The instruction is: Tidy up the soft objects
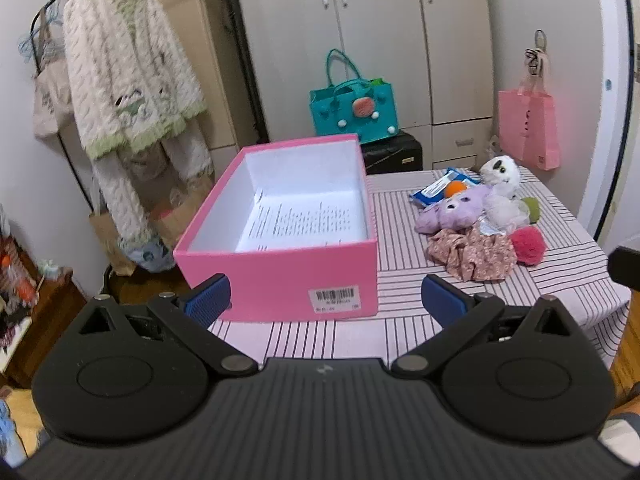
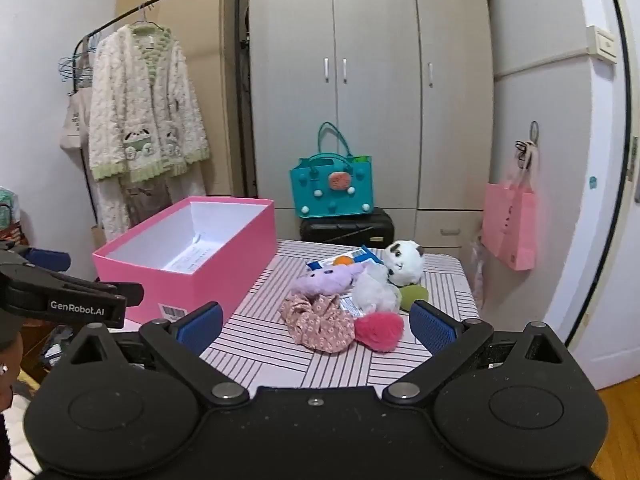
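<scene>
An open pink box with a white inside stands on the left of the striped table. To its right lies a pile of soft things: a floral cloth, a pink pompom, a purple plush, a white plush with dark patches, a white fluffy piece and a green one. My left gripper is open before the box's near wall. My right gripper is open, short of the floral cloth. Nothing sits between either pair of fingers.
A blue packet and an orange ball lie at the back of the pile. Behind the table are a teal bag on a black case, grey wardrobes, a hanging pink bag and a clothes rack with a robe.
</scene>
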Action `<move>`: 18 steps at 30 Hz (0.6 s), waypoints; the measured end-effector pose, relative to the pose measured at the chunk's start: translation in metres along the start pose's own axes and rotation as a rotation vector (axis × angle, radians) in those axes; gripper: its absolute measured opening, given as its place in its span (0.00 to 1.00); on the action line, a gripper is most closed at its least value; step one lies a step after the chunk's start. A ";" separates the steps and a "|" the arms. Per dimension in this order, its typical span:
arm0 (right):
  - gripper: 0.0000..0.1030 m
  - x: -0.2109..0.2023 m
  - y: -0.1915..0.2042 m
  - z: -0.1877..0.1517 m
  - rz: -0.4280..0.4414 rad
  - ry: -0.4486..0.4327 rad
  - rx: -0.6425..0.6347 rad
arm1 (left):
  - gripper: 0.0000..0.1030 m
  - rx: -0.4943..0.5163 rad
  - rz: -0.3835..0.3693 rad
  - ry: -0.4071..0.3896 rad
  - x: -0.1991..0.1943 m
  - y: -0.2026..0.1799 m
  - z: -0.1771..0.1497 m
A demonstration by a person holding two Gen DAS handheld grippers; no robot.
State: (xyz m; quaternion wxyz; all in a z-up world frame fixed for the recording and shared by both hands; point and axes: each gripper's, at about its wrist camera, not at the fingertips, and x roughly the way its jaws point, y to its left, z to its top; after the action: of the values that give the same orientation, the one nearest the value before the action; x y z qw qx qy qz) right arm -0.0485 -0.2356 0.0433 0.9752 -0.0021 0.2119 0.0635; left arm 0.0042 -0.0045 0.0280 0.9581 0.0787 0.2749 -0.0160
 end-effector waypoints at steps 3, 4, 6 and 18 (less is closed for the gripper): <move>0.98 0.000 -0.005 0.007 0.011 0.003 0.000 | 1.00 0.028 -0.003 -0.014 -0.007 -0.003 0.007; 0.98 0.001 -0.006 0.009 0.016 0.006 -0.001 | 1.00 0.033 0.001 -0.017 -0.008 -0.005 0.008; 0.98 0.001 -0.008 0.012 0.026 0.008 0.004 | 1.00 0.051 -0.002 -0.022 -0.009 -0.007 0.011; 0.98 -0.003 -0.015 0.013 0.026 0.011 0.021 | 1.00 0.081 -0.048 -0.010 -0.008 -0.010 0.013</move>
State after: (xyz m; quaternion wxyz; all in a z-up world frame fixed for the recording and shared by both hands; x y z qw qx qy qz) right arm -0.0438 -0.2504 0.0554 0.9732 0.0104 0.2177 0.0738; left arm 0.0039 -0.0169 0.0416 0.9549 0.1110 0.2708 -0.0505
